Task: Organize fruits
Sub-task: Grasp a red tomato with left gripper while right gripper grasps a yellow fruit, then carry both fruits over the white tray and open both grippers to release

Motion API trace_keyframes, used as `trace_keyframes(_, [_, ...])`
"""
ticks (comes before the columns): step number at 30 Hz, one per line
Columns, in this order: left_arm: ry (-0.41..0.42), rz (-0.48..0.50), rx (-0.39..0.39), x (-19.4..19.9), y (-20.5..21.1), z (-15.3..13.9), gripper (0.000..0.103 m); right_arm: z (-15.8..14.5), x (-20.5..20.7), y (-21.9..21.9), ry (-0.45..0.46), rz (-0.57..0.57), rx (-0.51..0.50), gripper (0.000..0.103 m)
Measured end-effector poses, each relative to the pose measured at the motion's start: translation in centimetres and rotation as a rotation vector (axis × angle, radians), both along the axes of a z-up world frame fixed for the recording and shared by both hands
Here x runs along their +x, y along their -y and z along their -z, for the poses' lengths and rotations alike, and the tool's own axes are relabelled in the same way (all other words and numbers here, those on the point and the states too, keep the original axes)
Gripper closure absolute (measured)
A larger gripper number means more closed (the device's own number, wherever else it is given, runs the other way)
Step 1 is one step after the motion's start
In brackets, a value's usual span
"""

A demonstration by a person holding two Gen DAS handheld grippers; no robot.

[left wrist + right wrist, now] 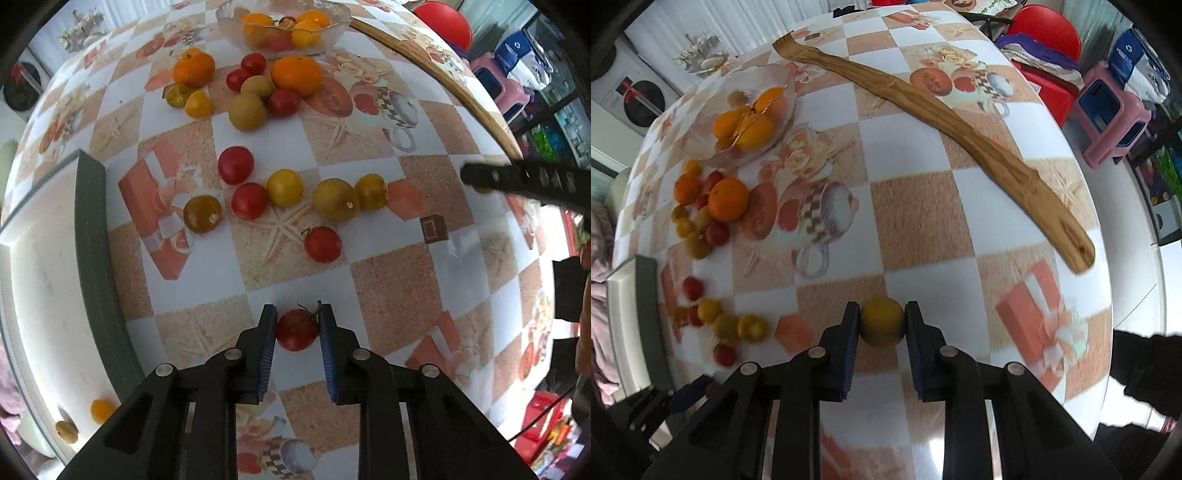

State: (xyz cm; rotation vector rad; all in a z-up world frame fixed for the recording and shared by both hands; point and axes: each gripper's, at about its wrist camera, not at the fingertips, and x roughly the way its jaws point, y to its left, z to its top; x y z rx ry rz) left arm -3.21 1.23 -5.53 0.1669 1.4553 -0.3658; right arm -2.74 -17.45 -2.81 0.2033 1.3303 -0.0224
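My left gripper is shut on a red tomato with a green stem, just above the tablecloth. My right gripper is shut on a yellow-green round fruit; its arm shows at the right of the left wrist view. Several loose red tomatoes, yellow fruits and oranges lie across the table. A glass bowl at the far end holds oranges; it also shows in the right wrist view.
A white tray with a green rim stands at the left and holds two small fruits. A long wooden back scratcher lies diagonally at the right. Chairs and stools stand beyond the table's right edge.
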Motion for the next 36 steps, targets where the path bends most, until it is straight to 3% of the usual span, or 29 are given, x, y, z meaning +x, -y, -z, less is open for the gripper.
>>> trace_keyframes(9, [0.014,0.014,-0.019,-1.3,-3.0,-2.3,0.079,-0.5,-5.7,-2.3,-0.037,0.004,0.055,0.076])
trace_keyframes(15, [0.046,-0.019,-0.022,-1.5,-6.4,-4.1,0.078,-0.9,-7.3,-5.5,-0.055,-0.040,0.063,0.076])
trace_keyframes(24, [0.097,-0.153,-0.002,-1.0,-14.2,-5.7,0.078,-2.4,-6.5,-12.3,-0.050,-0.155,0.073,0.076])
trace_keyframes(36, [0.122,-0.291,0.074,1.2,-23.6,-4.5,0.078,-3.9,-3.0,-24.5,-0.015,-0.337,0.097,0.076])
